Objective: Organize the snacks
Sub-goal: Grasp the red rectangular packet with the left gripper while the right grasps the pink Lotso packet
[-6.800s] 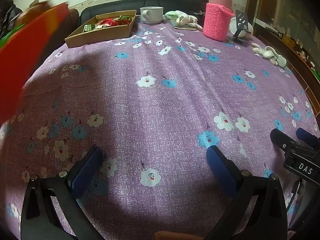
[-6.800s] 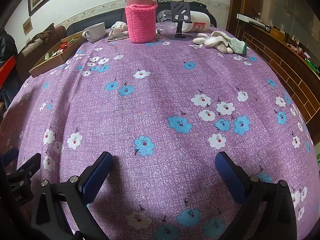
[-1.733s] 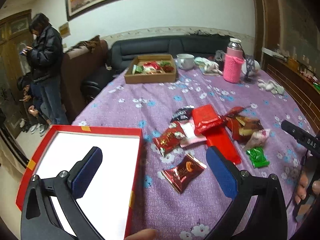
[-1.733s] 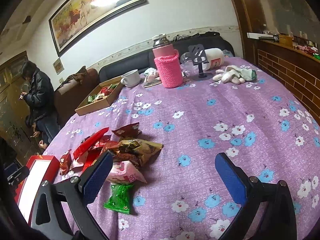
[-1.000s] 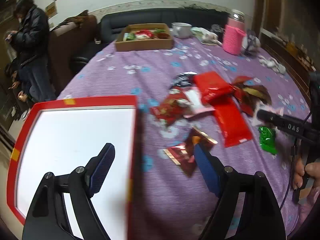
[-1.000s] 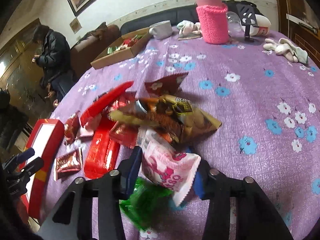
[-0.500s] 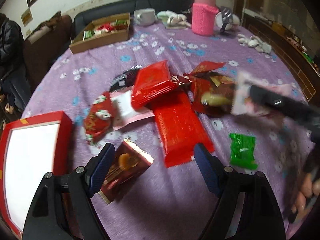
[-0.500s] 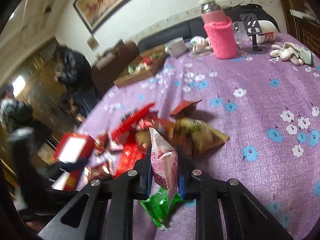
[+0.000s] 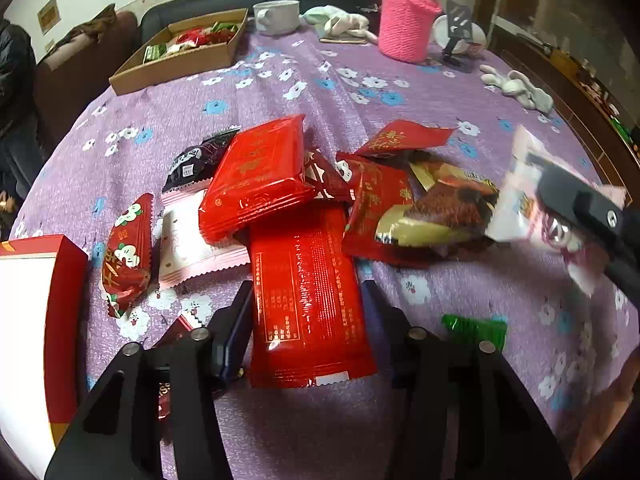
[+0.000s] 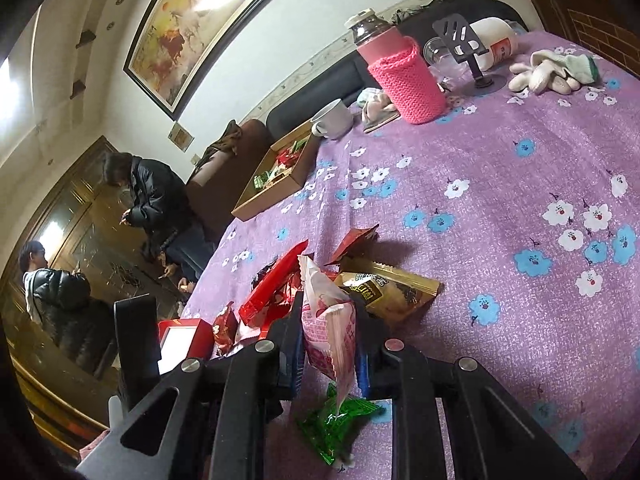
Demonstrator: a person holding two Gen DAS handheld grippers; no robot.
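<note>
A heap of snack packets lies on the purple flowered cloth [image 9: 420, 92]. My left gripper [image 9: 308, 324] stands with its jaws on either side of a long flat red packet [image 9: 308, 296], narrowed around its near end. My right gripper [image 10: 328, 344] is shut on a pink-and-white snack bag [image 10: 328, 320] and holds it above the cloth; the bag also shows at the right of the left wrist view [image 9: 520, 200]. A red box with a white inside [image 9: 28, 320] sits at the left edge. A green packet [image 10: 336, 428] lies under the right gripper.
A cardboard tray of snacks [image 9: 180, 56], a white mug [image 9: 276, 16], a flask in a pink knitted sleeve [image 9: 408, 24], a phone stand [image 9: 458, 32] and gloves [image 9: 516, 88] stand at the far side. Two people [image 10: 156, 204] are beyond the table's left edge.
My left gripper has moved forward to the long red packet and its jaws have narrowed around it. My right gripper has lifted and tilted with the pink-and-white bag in it.
</note>
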